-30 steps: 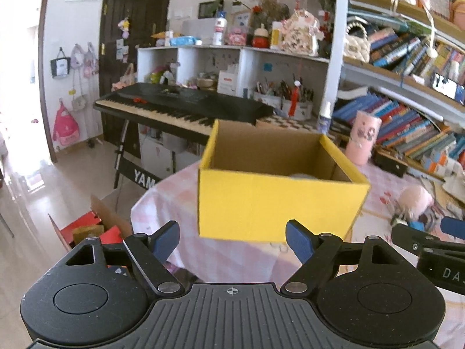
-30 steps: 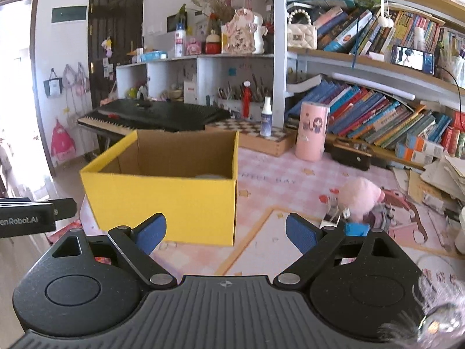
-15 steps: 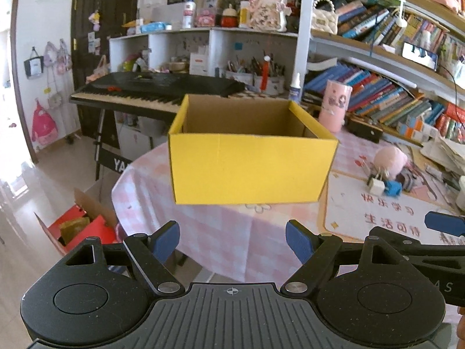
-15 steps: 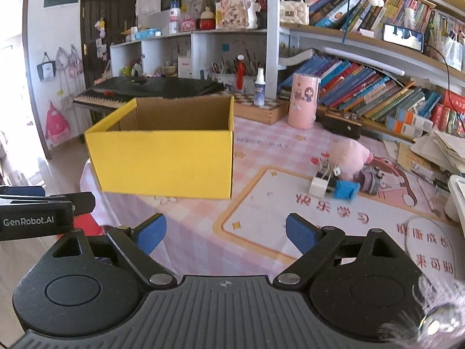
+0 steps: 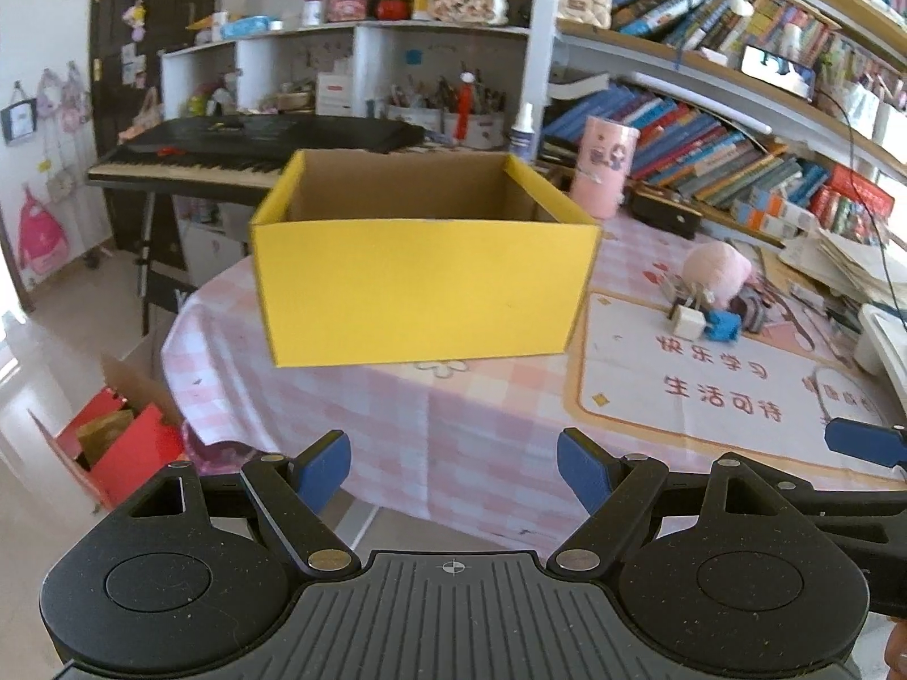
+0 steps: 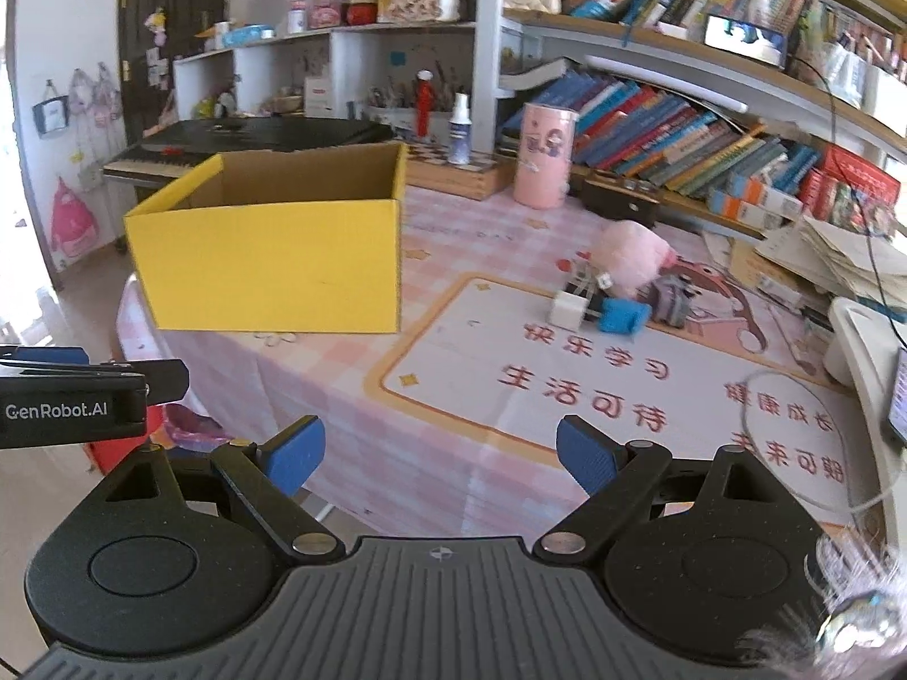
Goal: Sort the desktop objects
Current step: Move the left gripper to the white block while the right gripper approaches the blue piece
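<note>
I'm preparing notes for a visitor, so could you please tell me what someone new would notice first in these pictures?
The bright yellow cardboard box, open-topped, stands at the left end of the pink checked tablecloth and dominates both views. To its right, a pink plush toy lies beside a white cube and a blue block on the printed mat. Behind, crowded bookshelves and a black keyboard fill the background.

A round table in a pink checked cloth [image 6: 431,453] carries a yellow cardboard box [image 6: 272,266] at ten o'clock, a printed mat [image 6: 567,374] centrally, a pink plush toy [image 6: 629,260] at one o'clock.
</note>
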Demonstrator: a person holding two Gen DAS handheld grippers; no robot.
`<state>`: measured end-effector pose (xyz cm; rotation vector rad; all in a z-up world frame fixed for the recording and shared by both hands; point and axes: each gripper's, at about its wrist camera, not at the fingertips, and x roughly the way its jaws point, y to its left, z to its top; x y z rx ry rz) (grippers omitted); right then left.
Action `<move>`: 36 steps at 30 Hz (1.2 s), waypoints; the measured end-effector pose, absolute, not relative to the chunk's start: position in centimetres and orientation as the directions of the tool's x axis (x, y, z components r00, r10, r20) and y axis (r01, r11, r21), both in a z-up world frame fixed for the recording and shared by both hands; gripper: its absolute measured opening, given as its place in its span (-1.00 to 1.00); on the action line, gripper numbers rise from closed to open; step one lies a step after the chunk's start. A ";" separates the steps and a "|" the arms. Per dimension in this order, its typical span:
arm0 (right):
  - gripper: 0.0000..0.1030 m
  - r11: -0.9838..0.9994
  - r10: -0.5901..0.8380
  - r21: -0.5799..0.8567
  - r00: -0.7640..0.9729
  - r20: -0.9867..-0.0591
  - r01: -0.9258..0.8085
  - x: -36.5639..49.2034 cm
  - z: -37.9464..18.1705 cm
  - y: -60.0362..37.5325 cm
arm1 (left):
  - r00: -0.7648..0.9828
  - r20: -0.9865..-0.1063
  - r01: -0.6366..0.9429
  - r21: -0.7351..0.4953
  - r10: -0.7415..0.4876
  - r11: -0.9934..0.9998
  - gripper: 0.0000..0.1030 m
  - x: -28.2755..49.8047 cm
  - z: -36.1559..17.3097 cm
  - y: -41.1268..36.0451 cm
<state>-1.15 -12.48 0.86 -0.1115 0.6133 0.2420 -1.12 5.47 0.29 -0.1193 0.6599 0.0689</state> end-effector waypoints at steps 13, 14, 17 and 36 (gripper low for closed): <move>0.70 0.987 0.107 -0.029 0.789 -0.606 -0.156 0.2 0.2 -15.6 | 0.772 -0.632 0.018 -0.091 -0.072 0.996 0.59 1.4 -0.2 2.1; 0.70 0.988 0.103 -0.029 0.788 -0.607 -0.151 0.4 0.2 -15.8 | 0.771 -0.633 0.024 -0.092 -0.077 0.995 0.59 1.6 -0.2 1.9; 0.70 0.990 0.092 -0.027 0.784 -0.614 -0.137 1.1 0.1 -16.6 | 0.766 -0.637 0.040 -0.094 -0.091 0.995 0.59 2.4 -0.3 1.1; 0.70 0.997 0.025 -0.036 0.754 -0.657 -0.064 7.1 -0.4 -22.9 | 0.733 -0.662 0.116 -0.110 -0.160 0.987 0.58 9.3 -0.9 -5.4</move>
